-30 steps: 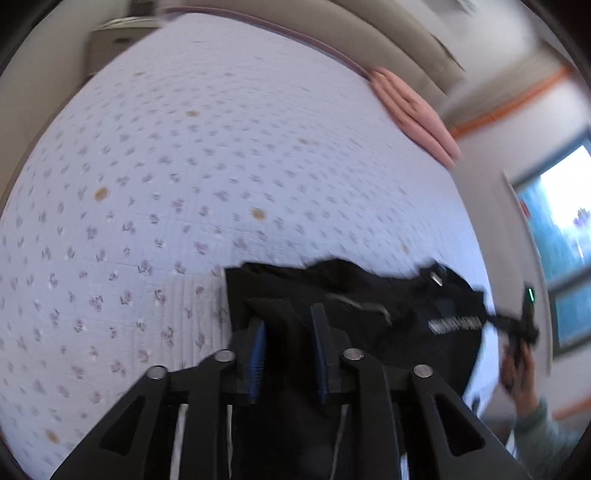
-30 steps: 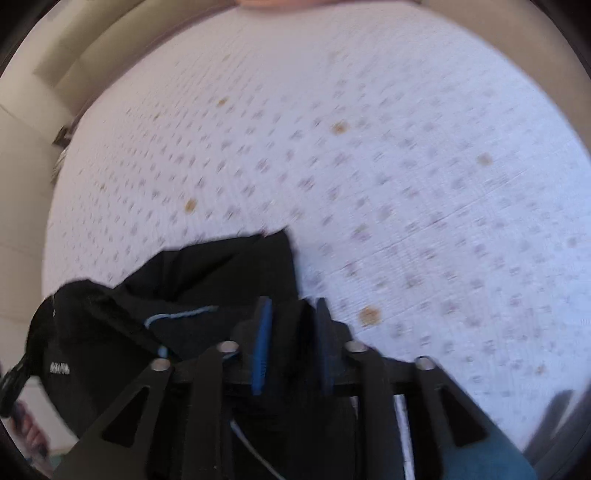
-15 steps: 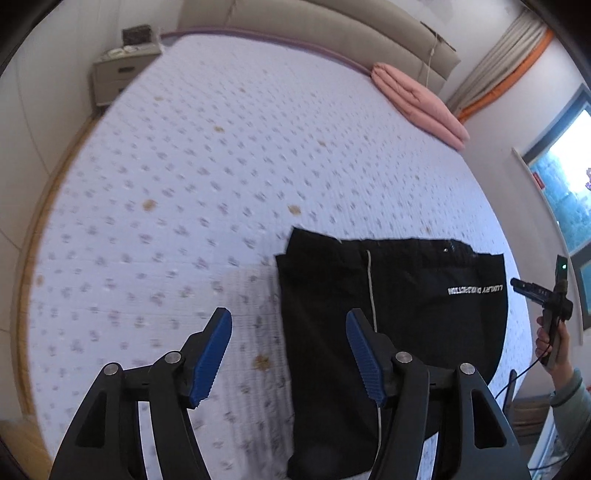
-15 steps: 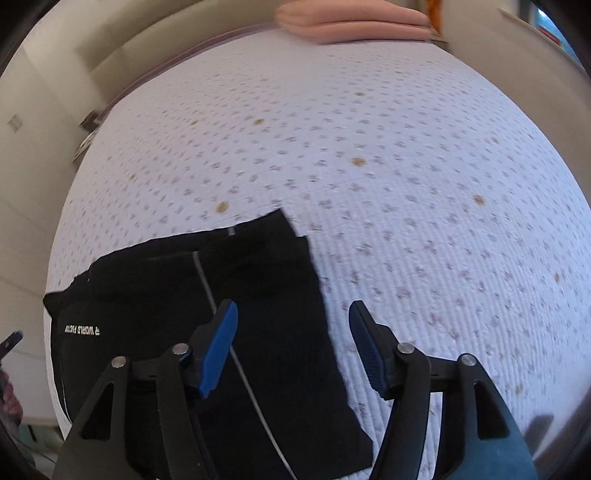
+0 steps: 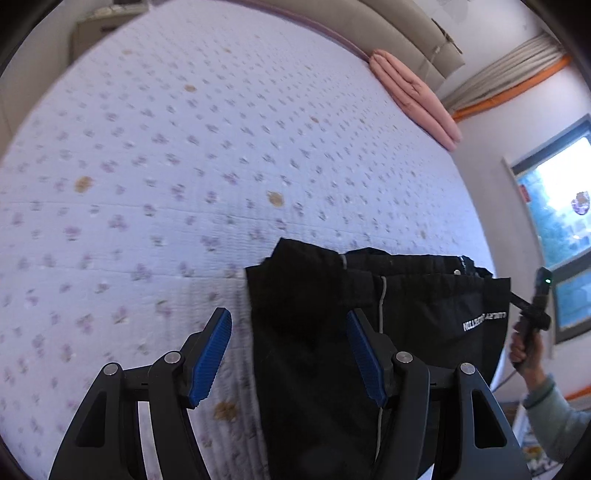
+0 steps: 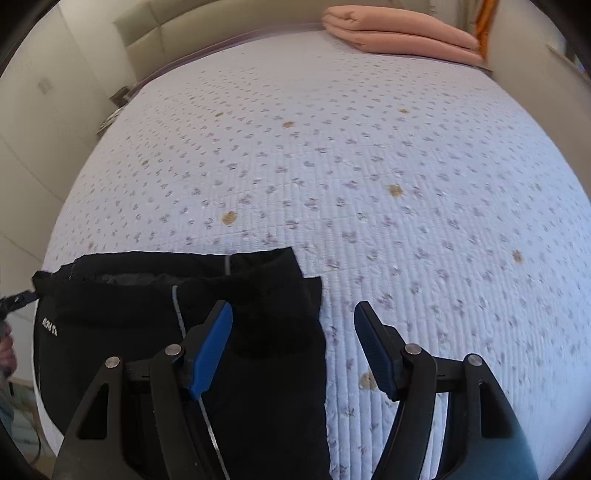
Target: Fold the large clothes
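A pair of black trousers (image 5: 369, 332) with a thin white side stripe and white lettering lies folded on the bed near its front edge. It also shows in the right wrist view (image 6: 147, 314). My left gripper (image 5: 288, 354) is open and empty, low over the fold's left edge. My right gripper (image 6: 291, 350) is open and empty, low over the fold's right edge, with its left finger (image 6: 210, 350) above the cloth. The upper layer's corner sits slightly back from the layer beneath.
The bed (image 5: 184, 147) has a pale quilted cover with small flower prints and brown spots. A folded pink blanket (image 5: 413, 96) lies at the head end, also in the right wrist view (image 6: 402, 37). A nightstand (image 5: 103, 26) stands far left. A window (image 5: 554, 221) is at right.
One second ago both grippers were shut on the trousers. They let go and opened, pulled back, and now sit lower and closer over the folded cloth.
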`<state>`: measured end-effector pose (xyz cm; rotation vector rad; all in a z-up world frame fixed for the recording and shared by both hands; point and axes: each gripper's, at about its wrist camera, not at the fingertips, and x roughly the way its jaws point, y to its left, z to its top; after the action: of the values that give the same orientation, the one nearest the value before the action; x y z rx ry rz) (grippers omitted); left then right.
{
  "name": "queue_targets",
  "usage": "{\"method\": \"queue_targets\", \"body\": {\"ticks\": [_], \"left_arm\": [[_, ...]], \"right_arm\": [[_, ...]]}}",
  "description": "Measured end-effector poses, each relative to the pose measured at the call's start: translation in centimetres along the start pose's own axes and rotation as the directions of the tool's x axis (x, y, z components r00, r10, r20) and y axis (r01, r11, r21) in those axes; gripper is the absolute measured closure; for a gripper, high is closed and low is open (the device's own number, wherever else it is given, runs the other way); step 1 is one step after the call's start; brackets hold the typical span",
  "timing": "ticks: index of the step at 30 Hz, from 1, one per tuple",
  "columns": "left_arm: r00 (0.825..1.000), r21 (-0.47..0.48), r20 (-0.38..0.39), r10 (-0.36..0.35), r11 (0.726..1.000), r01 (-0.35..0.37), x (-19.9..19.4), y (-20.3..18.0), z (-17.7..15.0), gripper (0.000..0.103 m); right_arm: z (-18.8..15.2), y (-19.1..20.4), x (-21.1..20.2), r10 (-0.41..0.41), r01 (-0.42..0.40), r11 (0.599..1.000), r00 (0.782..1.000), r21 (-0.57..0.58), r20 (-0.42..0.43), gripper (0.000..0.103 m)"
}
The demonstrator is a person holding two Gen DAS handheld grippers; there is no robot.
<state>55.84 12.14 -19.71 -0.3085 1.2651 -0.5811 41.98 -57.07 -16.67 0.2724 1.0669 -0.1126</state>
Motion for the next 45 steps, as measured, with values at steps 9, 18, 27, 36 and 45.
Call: {"method": "queue_targets", "body": {"ticks": [9,18,27,36,45], "left_arm": [[0.99,-0.021,-0.057,-0.131,0.991,0.13,3.1,0.6,1.8,0.037],[1.0,0.043,-0.024,0.007,0.999,-0.005,3.2,-1.6,1.9,0.086],[0.962,0.024,0.264,0.066,0.997,-0.075,-5.9,-6.3,3.9,0.088],[0.957,-0.091,0.077,0.281,0.958,-0.273,4.9,-2.0,7.2,0.088],[0.958,-0.18,0.019,0.285,0.944,-0.277,8.4,1.8,4.9,0.062]], "right_arm": [[1.0,0.9,2.2,0.102,-0.107,0.989,0.994,-0.104,-0.048,0.031],[0.9,1.2,3.7,0.132,-0.142,0.981,0.988,-0.134,-0.082,0.084],[3.4,1.9,-4.5,-0.024,0.043,0.993,0.985,-0.109,0.168,0.093],[7.2,2.7,6.4,-0.164,0.167,0.982,0.986,-0.091,0.034,0.094],[4.0,2.3,13.4,-0.236,0.222,0.968,0.963,-0.113,-0.133,0.093]]}}
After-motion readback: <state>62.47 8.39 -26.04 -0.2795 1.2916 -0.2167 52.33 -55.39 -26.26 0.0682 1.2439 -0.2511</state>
